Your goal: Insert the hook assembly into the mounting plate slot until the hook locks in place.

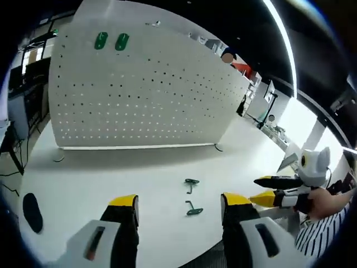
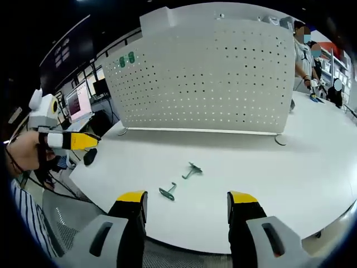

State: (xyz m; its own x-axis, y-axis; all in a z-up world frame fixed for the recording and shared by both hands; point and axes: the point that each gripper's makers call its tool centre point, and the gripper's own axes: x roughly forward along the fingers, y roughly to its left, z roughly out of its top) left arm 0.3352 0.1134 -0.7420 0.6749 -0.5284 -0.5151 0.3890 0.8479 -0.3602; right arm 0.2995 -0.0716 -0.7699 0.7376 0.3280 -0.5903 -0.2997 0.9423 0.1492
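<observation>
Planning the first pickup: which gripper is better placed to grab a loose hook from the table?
Probably the left gripper: open, with the nearer hook lying almost between its jaws. The right gripper, also open, sits farther back from both hooks.

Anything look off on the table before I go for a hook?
Nothing damaged or spilled. Two green hooks lie loose on the table, apart from each other. The pegboard stands upright with two hooks already mounted.

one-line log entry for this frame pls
stage: pre-grasp | left claw: open, empty | right claw: open, empty | hooks: two loose on table | pegboard: upright, two green pieces mounted
</observation>
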